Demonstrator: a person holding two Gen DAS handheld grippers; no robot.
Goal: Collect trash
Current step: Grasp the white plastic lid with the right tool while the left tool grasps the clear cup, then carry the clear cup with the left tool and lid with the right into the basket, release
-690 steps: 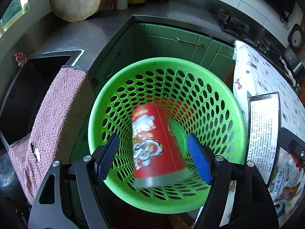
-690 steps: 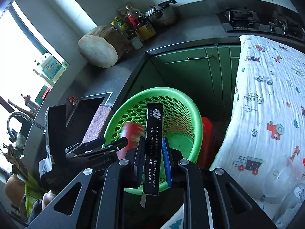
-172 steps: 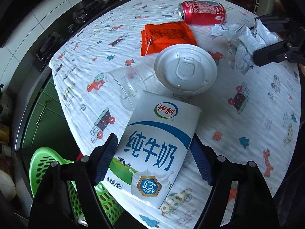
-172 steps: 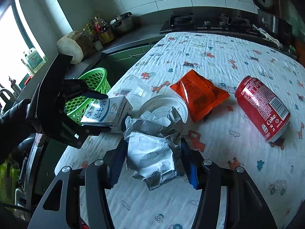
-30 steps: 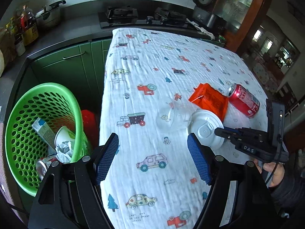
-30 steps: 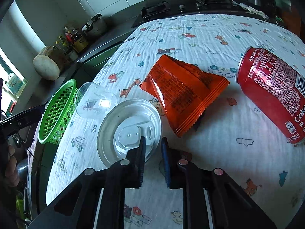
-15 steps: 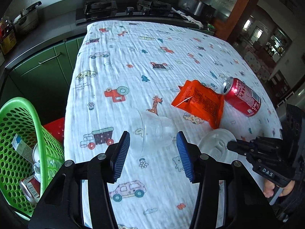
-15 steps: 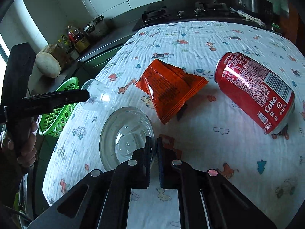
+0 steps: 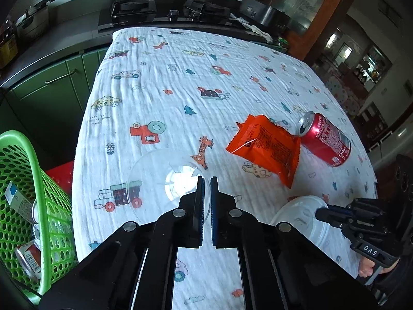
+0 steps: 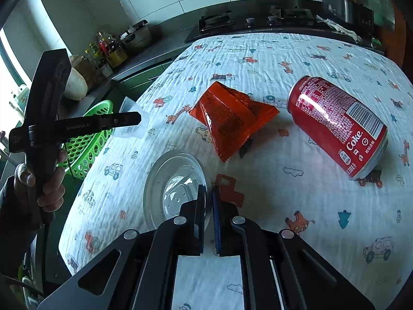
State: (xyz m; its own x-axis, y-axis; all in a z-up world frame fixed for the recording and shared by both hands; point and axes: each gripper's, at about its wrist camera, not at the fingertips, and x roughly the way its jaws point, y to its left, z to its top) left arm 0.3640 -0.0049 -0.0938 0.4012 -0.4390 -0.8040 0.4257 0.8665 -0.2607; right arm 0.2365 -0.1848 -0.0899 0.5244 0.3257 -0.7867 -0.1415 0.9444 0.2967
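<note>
My left gripper is shut on the rim of a clear plastic cup, held just above the tablecloth; the cup also shows in the right wrist view at the left gripper's tips. My right gripper is shut on the edge of a white plastic lid, tilted up off the cloth; the lid also shows in the left wrist view. An orange snack packet and a red Coke can lie on the table.
A green trash basket with trash inside stands off the table's left edge, a red object beside it. The table carries a white cartoon-print cloth. Green cabinets, a counter and a gas stove lie beyond.
My left gripper closed on the clear cup's rim after moving in from over the basket. My right gripper stays shut on the lid and has tilted it up.
</note>
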